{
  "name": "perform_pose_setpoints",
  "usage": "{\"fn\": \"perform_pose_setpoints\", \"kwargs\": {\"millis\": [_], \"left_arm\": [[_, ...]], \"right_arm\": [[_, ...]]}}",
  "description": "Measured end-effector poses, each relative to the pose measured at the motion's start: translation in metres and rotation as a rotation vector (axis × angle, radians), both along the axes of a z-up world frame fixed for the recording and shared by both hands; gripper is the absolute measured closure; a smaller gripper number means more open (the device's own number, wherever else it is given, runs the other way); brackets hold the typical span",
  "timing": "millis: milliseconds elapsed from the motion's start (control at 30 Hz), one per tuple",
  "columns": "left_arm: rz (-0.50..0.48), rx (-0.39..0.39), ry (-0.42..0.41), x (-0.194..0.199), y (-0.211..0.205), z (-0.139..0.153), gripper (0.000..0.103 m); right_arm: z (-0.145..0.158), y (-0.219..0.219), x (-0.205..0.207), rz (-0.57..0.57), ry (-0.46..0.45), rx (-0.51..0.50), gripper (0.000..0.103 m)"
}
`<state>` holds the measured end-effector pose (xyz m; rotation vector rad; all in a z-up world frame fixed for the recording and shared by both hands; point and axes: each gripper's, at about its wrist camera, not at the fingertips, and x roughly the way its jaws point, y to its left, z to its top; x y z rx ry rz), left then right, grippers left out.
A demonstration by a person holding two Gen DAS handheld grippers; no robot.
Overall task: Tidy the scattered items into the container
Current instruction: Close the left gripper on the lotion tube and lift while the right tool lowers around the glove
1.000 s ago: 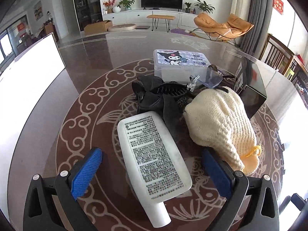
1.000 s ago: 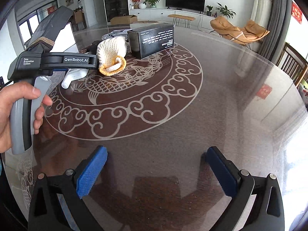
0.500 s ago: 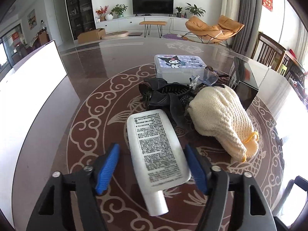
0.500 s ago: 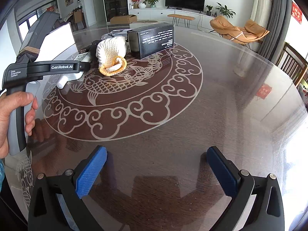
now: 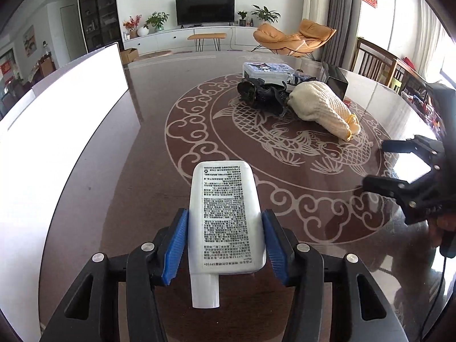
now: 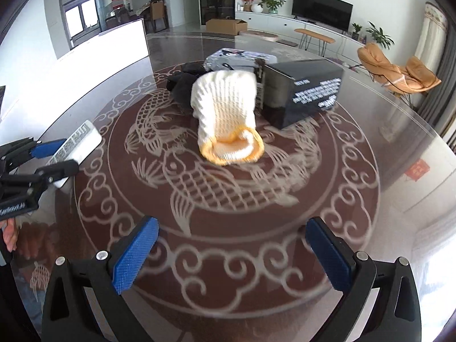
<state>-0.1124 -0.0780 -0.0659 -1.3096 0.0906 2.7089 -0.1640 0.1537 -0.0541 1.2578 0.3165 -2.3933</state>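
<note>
My left gripper (image 5: 225, 242) is shut on a white flat bottle (image 5: 226, 213) with printed text, held above the dark table, cap toward the camera. It also shows in the right wrist view (image 6: 75, 144). A cream knitted glove (image 5: 322, 108) with a yellow cuff lies at the centre pattern, next to black hair clips (image 5: 262, 92) and a clear lidded Kuromi box (image 5: 268, 71). My right gripper (image 6: 232, 252) is open and empty, low over the table, facing the glove (image 6: 226, 116).
A black carton (image 6: 302, 91) stands right of the glove, touching it. A white container wall (image 5: 57, 119) runs along the table's left side. The round table (image 5: 142, 156) has a pale fish and cloud pattern. Chairs stand at the right.
My left gripper closed on the white bottle, lifted it and pulled back from the pile toward the left. My right gripper swung left and now faces the glove.
</note>
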Motion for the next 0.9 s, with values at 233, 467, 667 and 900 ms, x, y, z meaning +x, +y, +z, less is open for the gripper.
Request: {"fn": "perform_pose_setpoints", "kwargs": {"millis": [233, 467, 667, 900], "left_arm": [[0.0, 0.0, 0.0, 0.001, -0.001, -0.001, 0.051], [0.0, 0.0, 0.0, 0.001, -0.001, -0.001, 0.051], [0.0, 0.0, 0.0, 0.001, -0.001, 0.0, 0.051], [0.005, -0.015, 0.002, 0.002, 0.0, 0.0, 0.048]], "right_arm": [[-0.003, -0.05, -0.062, 0.015, 0.016, -0.013, 0.001], [0.005, -0.016, -0.039, -0.039, 0.014, -0.12, 0.059], [0.009, 0.031, 0.067, -0.083, 0.023, -0.023, 0.057], [0.006, 0.065, 0.112, -0.224, 0.043, -0.012, 0.017]]}}
